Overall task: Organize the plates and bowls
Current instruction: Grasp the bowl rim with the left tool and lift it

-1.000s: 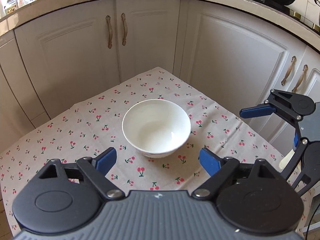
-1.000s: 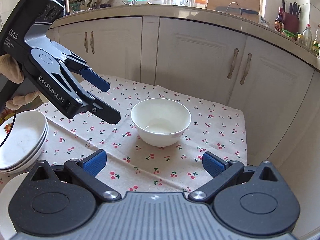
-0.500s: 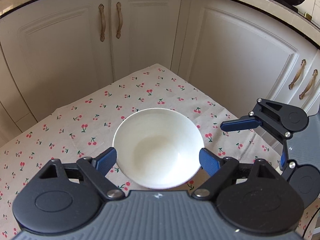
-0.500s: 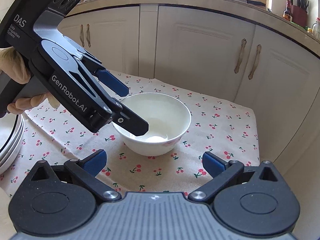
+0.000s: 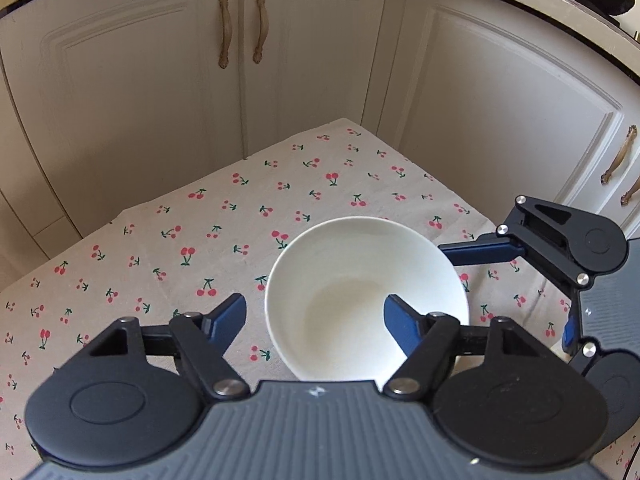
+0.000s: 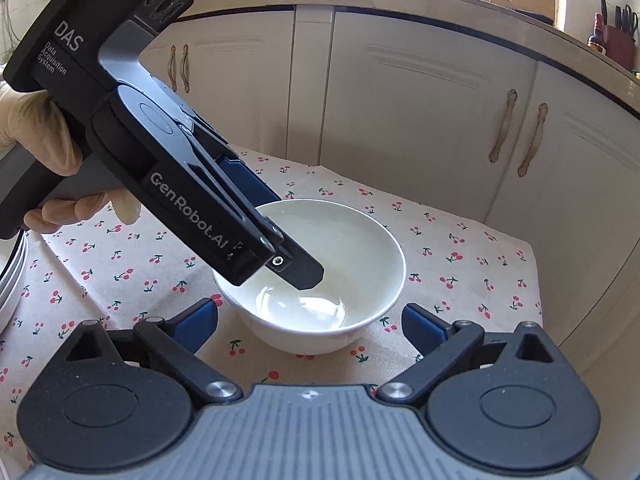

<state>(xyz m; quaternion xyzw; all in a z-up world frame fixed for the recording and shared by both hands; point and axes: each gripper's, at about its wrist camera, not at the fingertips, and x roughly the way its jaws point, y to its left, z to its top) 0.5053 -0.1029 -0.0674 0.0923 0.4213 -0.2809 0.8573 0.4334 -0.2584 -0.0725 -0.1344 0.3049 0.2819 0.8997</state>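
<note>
A white bowl [image 5: 352, 280] stands upright on the cherry-print tablecloth [image 5: 200, 240]; it also shows in the right wrist view [image 6: 340, 248]. My left gripper [image 5: 314, 314] is open and straddles the bowl's near left rim, one finger inside the bowl and one outside. In the right wrist view the left gripper [image 6: 276, 232] reaches down into the bowl from the left. My right gripper [image 6: 310, 322] is open and empty, just in front of the bowl, and shows at the right of the left wrist view [image 5: 500, 284].
A stack of white plates [image 6: 12, 276] sits at the table's left edge. White cabinet doors [image 5: 312, 60] stand close behind the table. The table's far corner [image 5: 344, 124] and right edge [image 6: 536, 264] are near the bowl.
My left gripper has moved forward and down, shifting left, so one finger now sits inside the bowl. My right gripper has come closer to the bowl.
</note>
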